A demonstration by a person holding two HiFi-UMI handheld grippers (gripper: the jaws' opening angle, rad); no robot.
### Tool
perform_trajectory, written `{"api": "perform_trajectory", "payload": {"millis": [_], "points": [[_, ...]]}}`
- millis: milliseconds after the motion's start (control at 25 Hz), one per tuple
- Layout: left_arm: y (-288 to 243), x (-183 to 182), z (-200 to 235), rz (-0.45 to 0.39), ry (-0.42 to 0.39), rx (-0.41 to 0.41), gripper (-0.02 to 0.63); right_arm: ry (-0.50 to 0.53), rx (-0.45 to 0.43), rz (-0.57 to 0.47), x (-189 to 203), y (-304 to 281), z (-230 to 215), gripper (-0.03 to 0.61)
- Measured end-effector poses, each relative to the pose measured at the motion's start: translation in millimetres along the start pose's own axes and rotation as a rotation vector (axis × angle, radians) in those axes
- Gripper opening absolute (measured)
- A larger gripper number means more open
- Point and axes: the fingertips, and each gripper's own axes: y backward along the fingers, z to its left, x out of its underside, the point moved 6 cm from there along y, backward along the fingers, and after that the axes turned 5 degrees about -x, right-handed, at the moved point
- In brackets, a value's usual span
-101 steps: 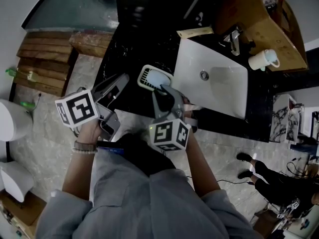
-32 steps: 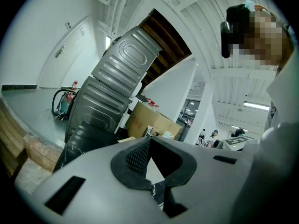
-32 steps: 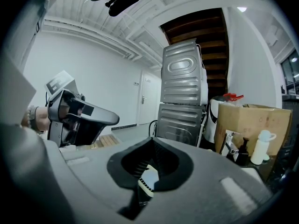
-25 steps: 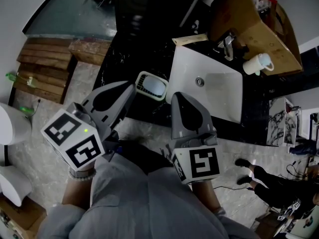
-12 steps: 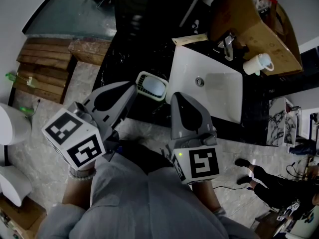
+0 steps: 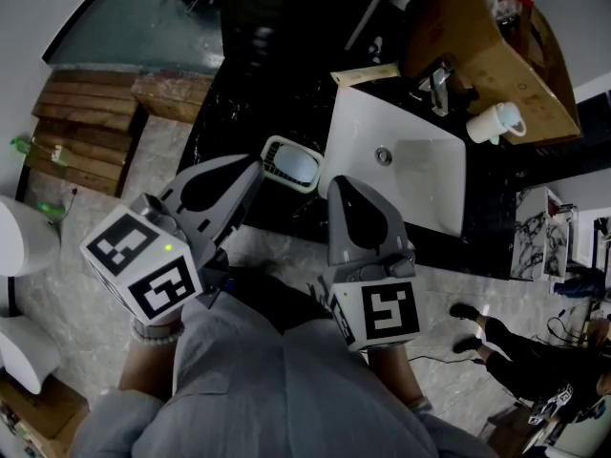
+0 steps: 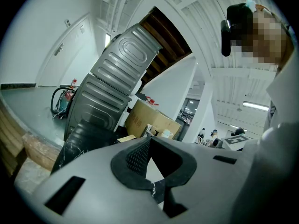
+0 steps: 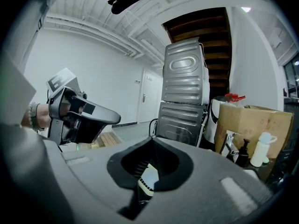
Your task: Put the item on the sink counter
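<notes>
A cream soap dish with a pale blue soap bar in it rests on the black sink counter, just left of the white basin. Nothing touches it. My left gripper is held up near my body, its tip pointing toward the dish, jaws shut and empty. My right gripper hangs beside it, over the counter's front edge, also shut and empty. Below the right gripper's closed tips, a bit of the soap dish shows through the gap.
A faucet, a white mug and a cardboard box stand behind the basin. Wooden steps lie at the left. A grey appliance rises behind the counter. Another person's legs show at the lower right.
Four seconds ago the right gripper's tip was at the soap dish on the counter; both grippers have since drawn back toward my body. Over the last second nothing has moved.
</notes>
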Motion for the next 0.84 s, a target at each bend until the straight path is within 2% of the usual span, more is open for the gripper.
{"api": "perform_trajectory", "payload": {"millis": [840], "points": [[-1.4, 1.3, 3.4, 0.003, 0.008, 0.005, 0.005, 0.01, -0.004, 0.011, 2.1, -4.6, 1.3, -0.003]]}}
